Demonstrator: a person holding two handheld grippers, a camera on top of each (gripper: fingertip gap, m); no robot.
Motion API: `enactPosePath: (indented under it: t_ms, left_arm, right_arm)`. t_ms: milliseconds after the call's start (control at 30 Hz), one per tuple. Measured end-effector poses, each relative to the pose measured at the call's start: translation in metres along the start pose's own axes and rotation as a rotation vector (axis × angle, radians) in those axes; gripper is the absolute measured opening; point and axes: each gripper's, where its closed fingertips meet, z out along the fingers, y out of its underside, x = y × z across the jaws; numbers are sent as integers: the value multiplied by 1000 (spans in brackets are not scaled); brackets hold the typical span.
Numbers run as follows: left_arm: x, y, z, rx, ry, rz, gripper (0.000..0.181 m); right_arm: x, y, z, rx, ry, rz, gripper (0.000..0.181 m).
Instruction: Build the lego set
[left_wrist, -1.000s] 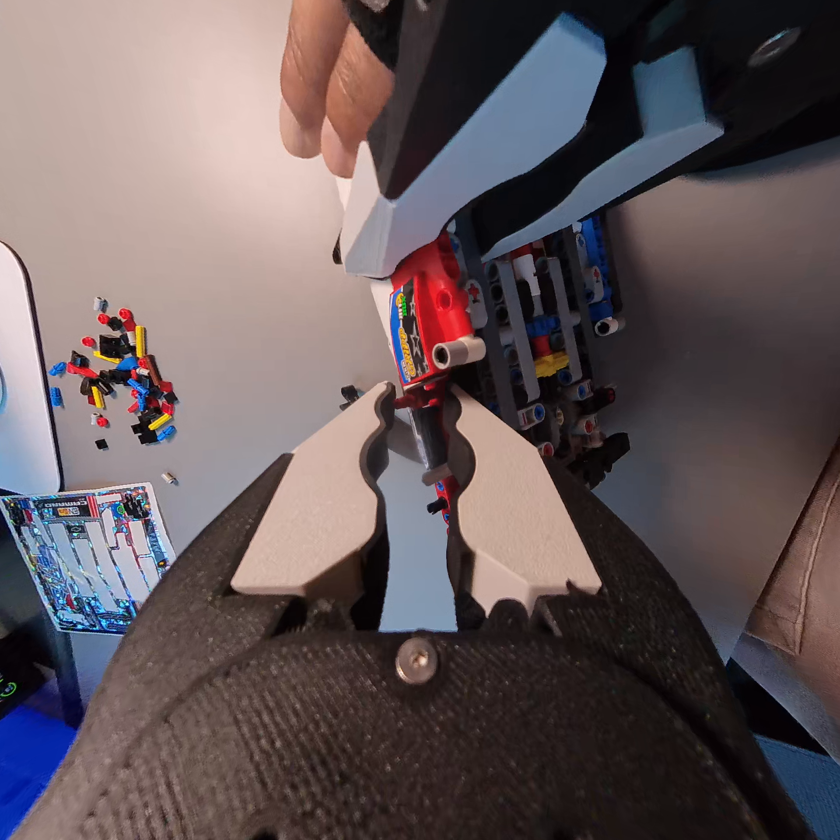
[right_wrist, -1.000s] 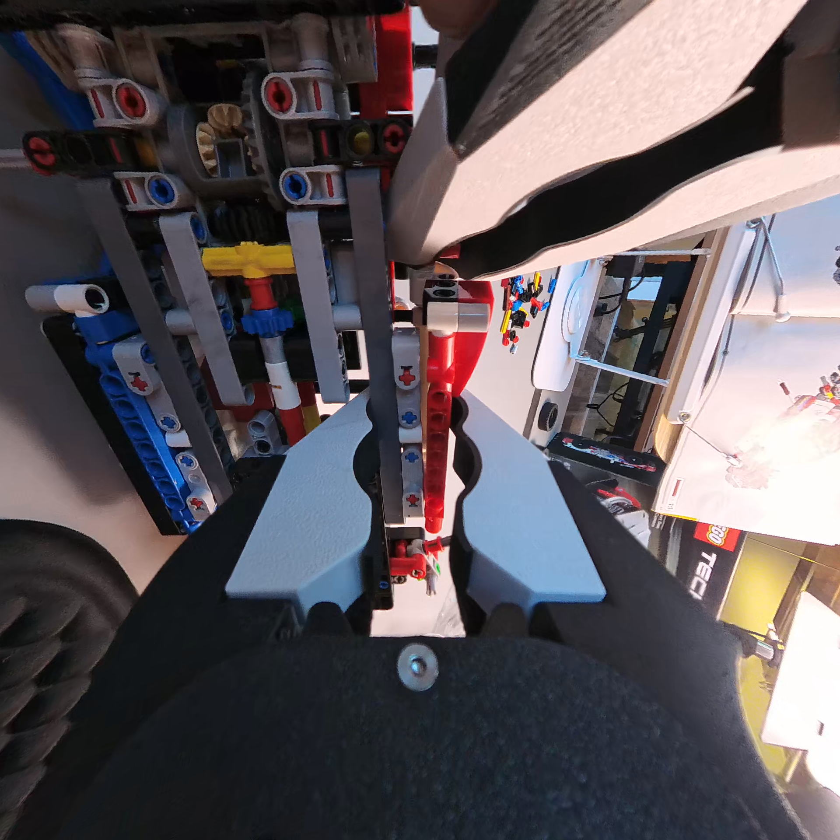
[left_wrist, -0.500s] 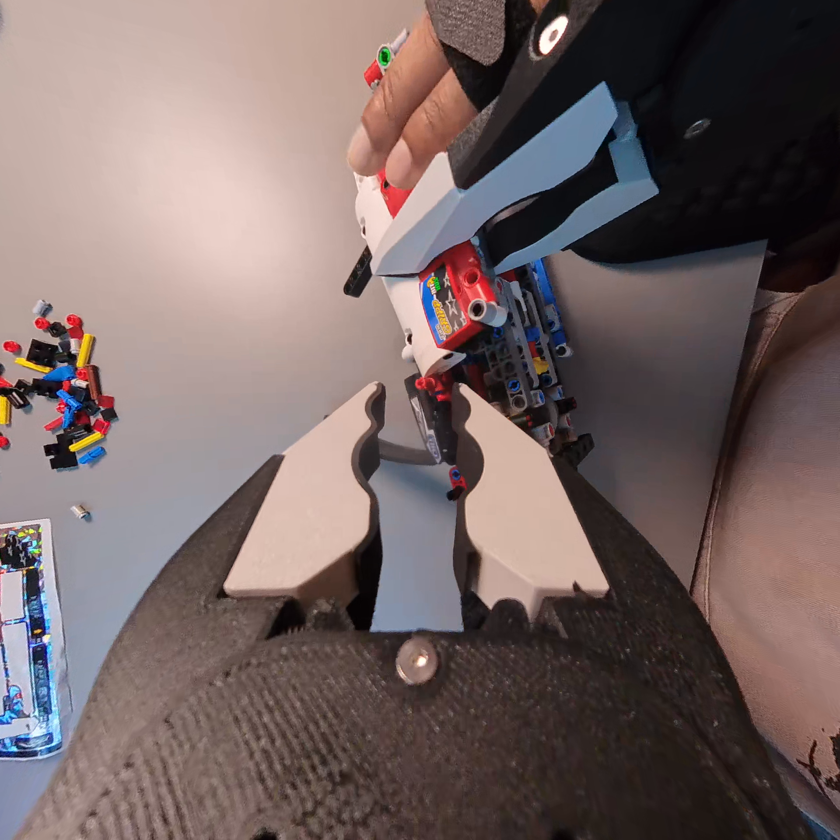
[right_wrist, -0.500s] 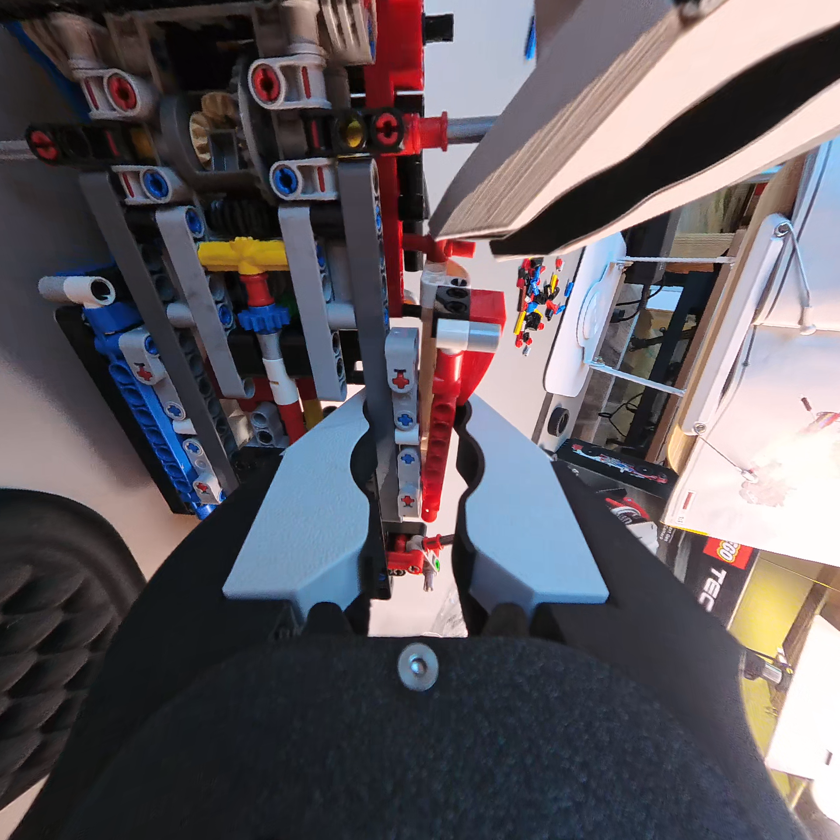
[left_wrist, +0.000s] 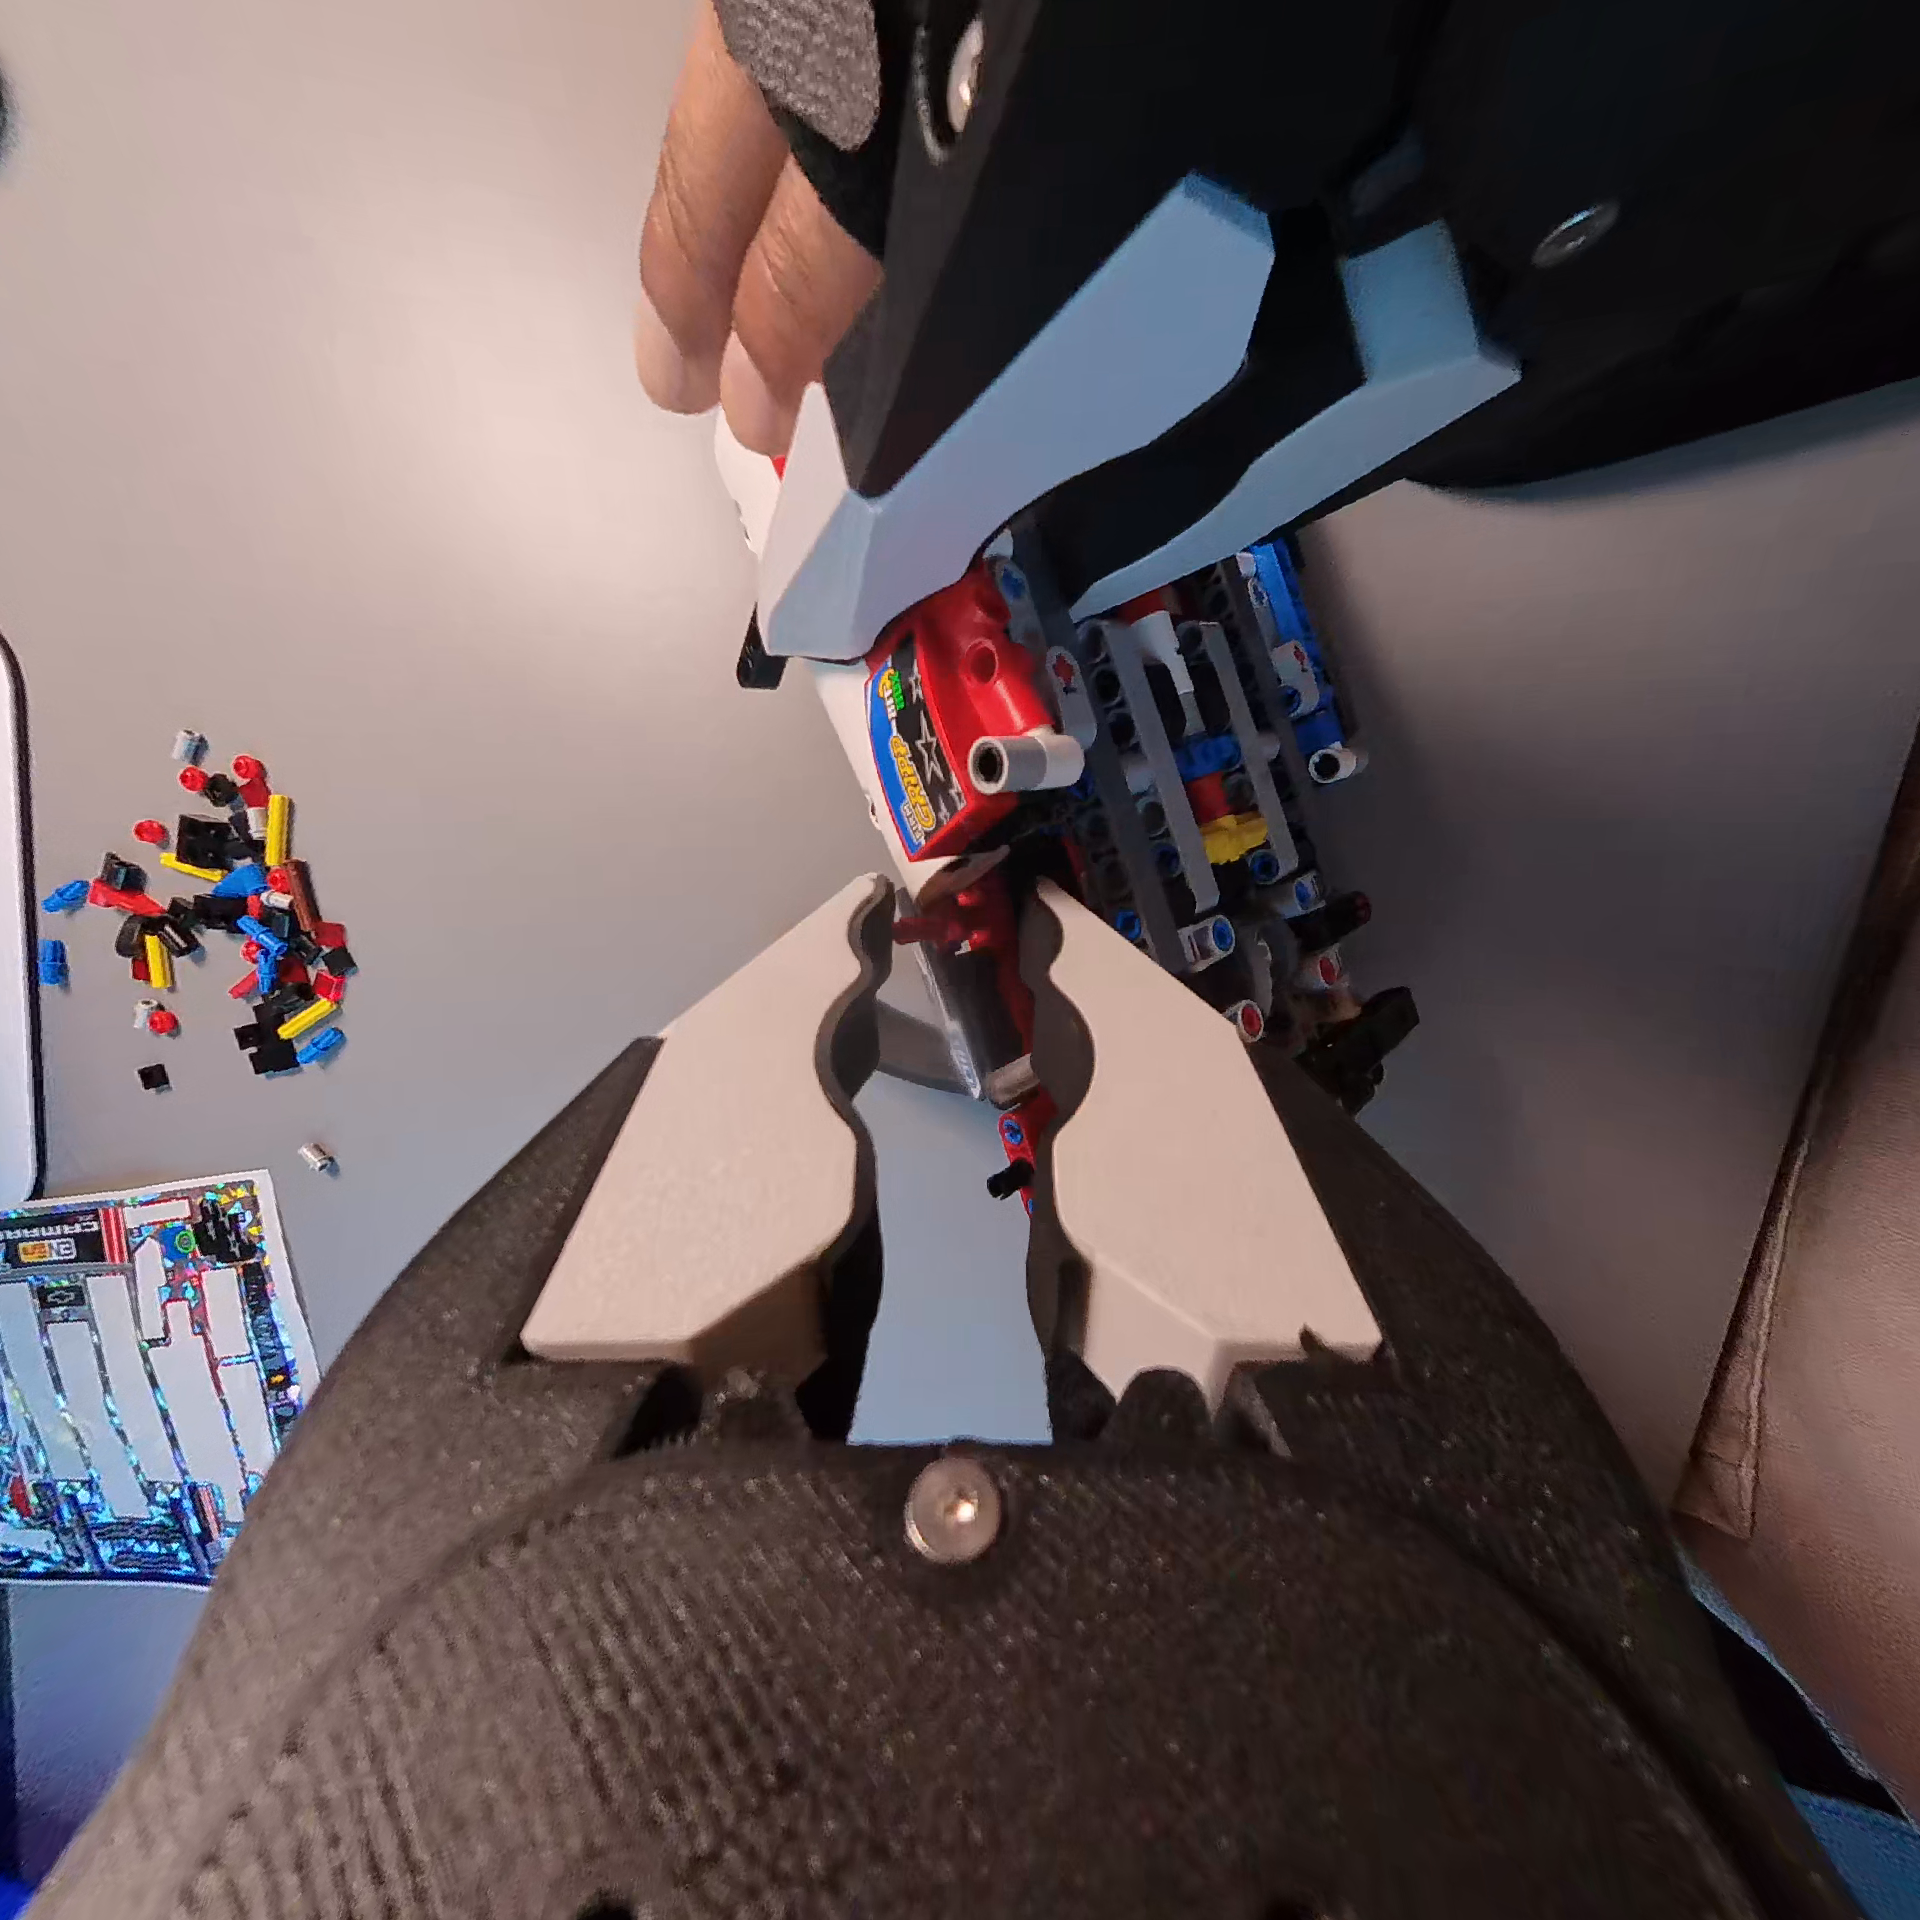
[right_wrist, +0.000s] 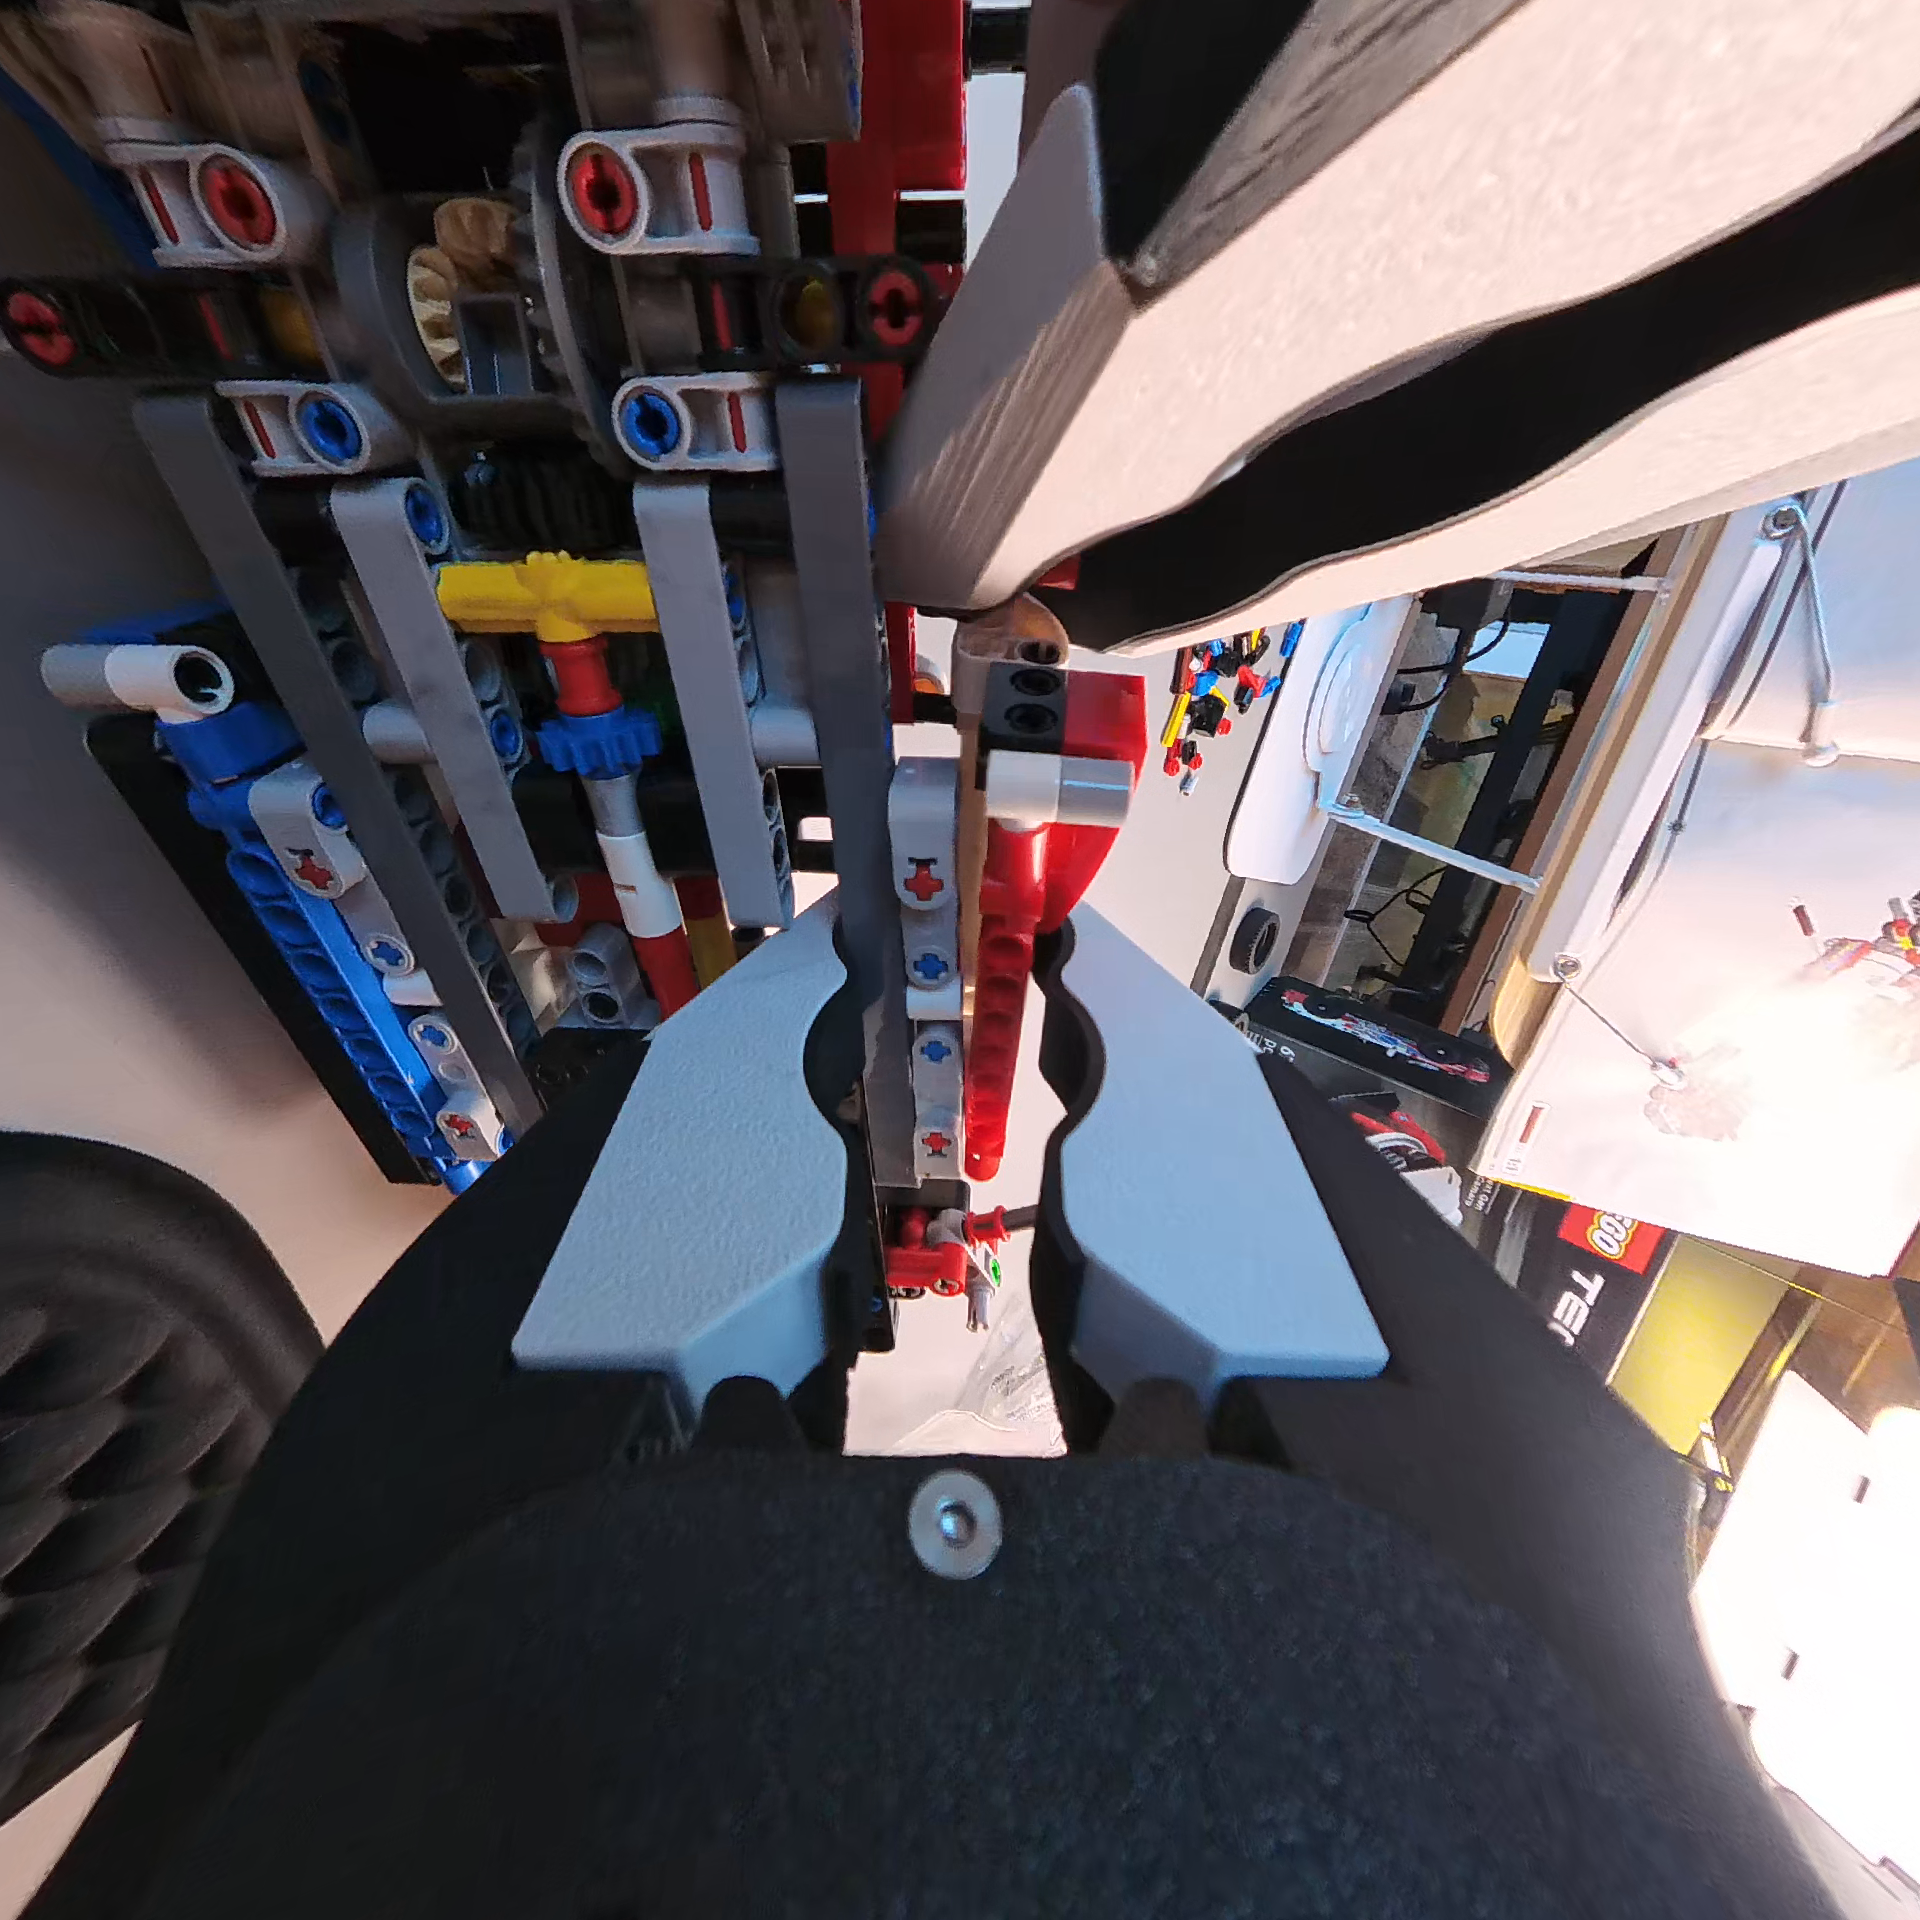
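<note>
Tongs both clenched on lego model (left_wrist: 1174, 769): left tongs (left_wrist: 966, 920), right tongs (right_wrist: 940, 951)

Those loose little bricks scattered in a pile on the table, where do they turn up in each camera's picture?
Left wrist view: the loose brick pile lies at the left edge, above the sticker sheet.
Right wrist view: the same pile is small and far off, right of centre, behind the model.
Shared landmark: the model's red panel.

Both wrist cameras look forward along their own fingers at very close range, from opposite ends of the lego model (left_wrist: 1174, 790). Each view catches the opposing gripper, and both share the loose-parts pile (left_wrist: 223, 914).
</note>
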Motion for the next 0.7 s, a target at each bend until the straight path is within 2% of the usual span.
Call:
enactPosePath:
  t_ms: [333, 467, 700]
  left_arm:
    - [-3, 2, -2, 6, -53, 12, 17]
    - [-4, -2, -9, 50, -63, -3, 32]
    - [-6, -2, -21, 49, -106, 10, 46]
  right_arm:
    - [1, -2, 1, -18, 6, -10, 25]
    - [1, -1, 1, -27, 7, -15, 26]
    - [1, -1, 1, -29, 8, -15, 26]
